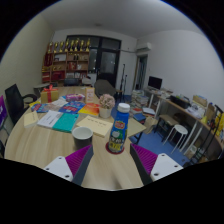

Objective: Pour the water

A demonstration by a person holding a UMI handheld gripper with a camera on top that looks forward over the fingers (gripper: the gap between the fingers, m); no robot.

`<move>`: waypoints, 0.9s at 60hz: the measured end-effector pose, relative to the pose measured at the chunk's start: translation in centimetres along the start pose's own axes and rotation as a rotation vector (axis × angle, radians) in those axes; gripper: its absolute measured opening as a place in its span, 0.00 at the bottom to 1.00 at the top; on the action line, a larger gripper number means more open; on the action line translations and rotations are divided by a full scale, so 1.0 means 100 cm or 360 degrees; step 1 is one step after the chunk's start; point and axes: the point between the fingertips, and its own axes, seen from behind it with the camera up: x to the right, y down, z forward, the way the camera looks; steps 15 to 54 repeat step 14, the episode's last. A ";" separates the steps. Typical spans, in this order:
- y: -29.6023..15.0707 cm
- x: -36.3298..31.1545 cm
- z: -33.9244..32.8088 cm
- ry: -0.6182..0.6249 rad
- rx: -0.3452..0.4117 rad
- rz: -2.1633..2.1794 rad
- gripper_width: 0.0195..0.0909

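Purple-padded gripper [112,160] is spread wide, holding nothing, with the bottle [119,128] just ahead between its fingers and what may be a cup [82,136] beside it, so a skewed approach could topple either

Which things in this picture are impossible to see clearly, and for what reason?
- Cup, gripper view: the inside is hidden by its rim, so any water in it cannot be judged.
- Bottle, gripper view: the label print is too small to read.
- Table, gripper view: the near edge is hidden behind the fingers of the hand-held gripper, which is open.
- Shelf, gripper view: the items are too small to name.
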 end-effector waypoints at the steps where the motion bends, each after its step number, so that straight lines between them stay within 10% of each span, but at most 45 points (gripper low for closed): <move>1: -0.003 -0.004 -0.013 0.0013 0.0005 -0.0007 0.90; 14: -0.020 -0.052 -0.164 0.0048 0.0011 0.0051 0.90; 54: -0.020 -0.052 -0.164 0.0048 0.0011 0.0051 0.90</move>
